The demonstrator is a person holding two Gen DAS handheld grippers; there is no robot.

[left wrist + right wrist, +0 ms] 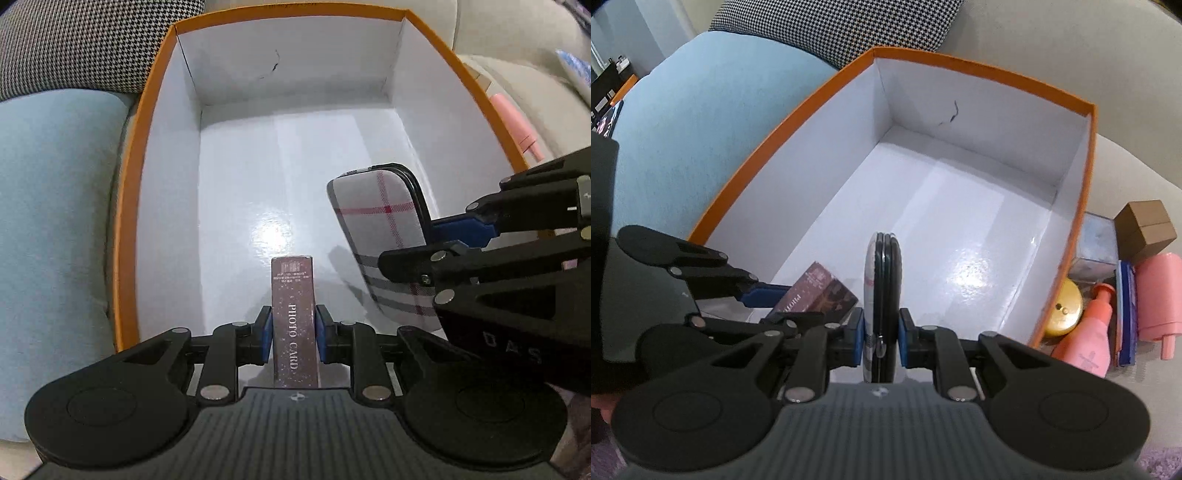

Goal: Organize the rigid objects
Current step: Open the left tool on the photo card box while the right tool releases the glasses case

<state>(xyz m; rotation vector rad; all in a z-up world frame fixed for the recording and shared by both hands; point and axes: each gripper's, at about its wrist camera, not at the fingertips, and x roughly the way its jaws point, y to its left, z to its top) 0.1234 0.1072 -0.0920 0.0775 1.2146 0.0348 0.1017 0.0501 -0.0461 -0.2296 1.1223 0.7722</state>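
Note:
An open orange box (147, 122) with a white inside stands on the sofa; it also shows in the right wrist view (982, 70). My left gripper (294, 332) is shut on a maroon "PHOTO CARD" box (294, 310), held over the box's near end; the maroon box also shows in the right wrist view (820, 291). My right gripper (881, 341) is shut on a plaid hard case (882, 295) with black edges, held on edge inside the orange box. In the left wrist view the plaid case (376, 221) and right gripper (443, 236) come in from the right.
Right of the box lie a brown cube box (1147, 230), a silvery box (1097, 240), a gold round tin (1065, 308), a pink bottle (1089, 332), a blue flat item (1126, 314) and a pink container (1160, 299). A light blue cushion (701, 122) and houndstooth pillow (849, 26) lie left and behind.

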